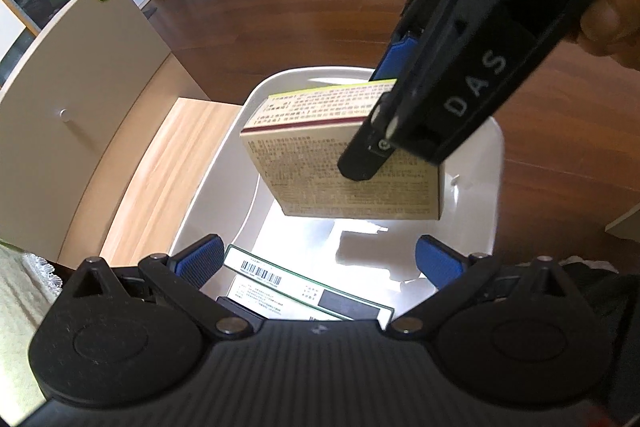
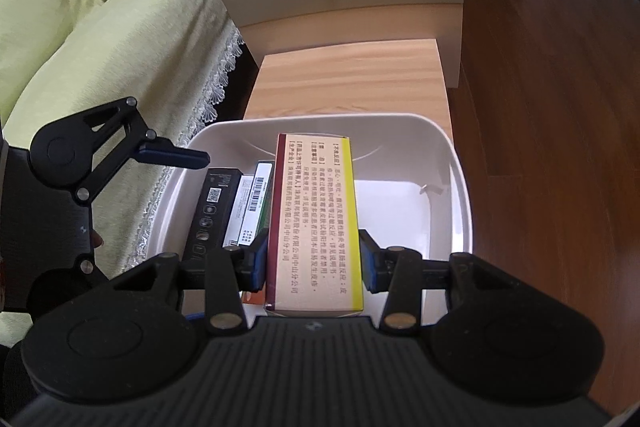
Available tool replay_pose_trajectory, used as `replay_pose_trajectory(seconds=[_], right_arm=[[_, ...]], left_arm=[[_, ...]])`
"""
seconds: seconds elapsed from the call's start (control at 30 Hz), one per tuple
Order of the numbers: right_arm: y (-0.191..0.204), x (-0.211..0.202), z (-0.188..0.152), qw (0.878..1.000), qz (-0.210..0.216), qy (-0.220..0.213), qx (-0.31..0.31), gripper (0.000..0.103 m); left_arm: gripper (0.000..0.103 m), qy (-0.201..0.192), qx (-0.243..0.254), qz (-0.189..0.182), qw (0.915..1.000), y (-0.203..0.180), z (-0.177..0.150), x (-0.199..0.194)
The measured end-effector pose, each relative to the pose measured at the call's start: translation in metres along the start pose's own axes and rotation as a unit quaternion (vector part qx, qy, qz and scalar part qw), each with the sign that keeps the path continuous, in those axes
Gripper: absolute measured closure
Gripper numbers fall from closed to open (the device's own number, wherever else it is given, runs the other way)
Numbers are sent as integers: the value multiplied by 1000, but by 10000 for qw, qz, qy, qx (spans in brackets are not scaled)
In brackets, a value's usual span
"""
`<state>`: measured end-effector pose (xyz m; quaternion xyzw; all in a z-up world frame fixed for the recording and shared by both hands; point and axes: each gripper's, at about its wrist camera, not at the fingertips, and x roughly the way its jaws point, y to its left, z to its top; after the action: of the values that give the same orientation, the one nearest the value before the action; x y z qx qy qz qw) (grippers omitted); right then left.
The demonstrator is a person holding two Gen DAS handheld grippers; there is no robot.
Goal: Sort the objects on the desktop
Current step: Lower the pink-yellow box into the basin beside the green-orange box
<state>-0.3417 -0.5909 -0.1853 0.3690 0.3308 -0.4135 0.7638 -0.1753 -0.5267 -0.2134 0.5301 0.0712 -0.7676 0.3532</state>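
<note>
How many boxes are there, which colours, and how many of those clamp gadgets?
Tan box with yellow and maroon edges, held above the white bin by the right gripper: 1
Black box in the bin: 1
White box with barcode in the bin: 1
Grippers, counting the left gripper: 2
Total: 3 boxes, 2 grippers

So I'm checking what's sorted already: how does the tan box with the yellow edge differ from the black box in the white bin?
The tan printed cardboard box with a yellow edge is clamped in the right tool, above the white plastic bin; the slim black box already stands inside, against the wall. The tan box looks thicker, with red text; the black box shows icons. Both are rectangular cartons.
</note>
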Motion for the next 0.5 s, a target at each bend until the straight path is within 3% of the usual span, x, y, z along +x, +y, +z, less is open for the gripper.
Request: replay_pose_trajectory(seconds=[0.5], right_arm=[[4,39,-4,9995,-90,102,-277,63]], left_arm=[[0,208,192,-6,9996,9,-7,25]])
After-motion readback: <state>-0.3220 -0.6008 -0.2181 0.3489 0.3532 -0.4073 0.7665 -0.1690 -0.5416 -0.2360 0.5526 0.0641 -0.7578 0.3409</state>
